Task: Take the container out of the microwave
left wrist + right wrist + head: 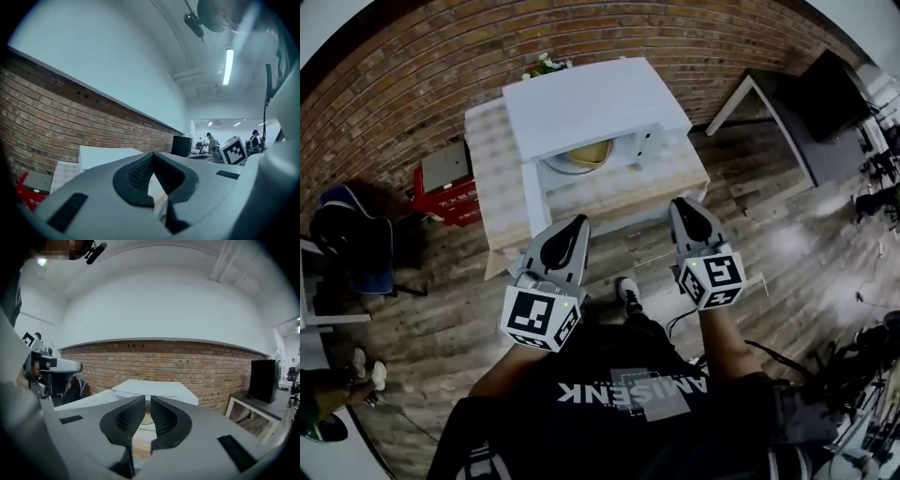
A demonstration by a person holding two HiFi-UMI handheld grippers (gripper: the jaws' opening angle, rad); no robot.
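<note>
Inside the open microwave [581, 98] sits a yellowish container [589, 153].

Lab-like office: brick wall [487, 56], desk [733, 101], monitor [831, 92]

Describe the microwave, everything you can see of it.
The microwave is a plain white box, seen from above. It stands on a small table covered with a pale checked cloth, its back toward the brick wall. Its door hangs open at the left in the head view. Inside, a yellowish container sits on the round turntable.
</note>
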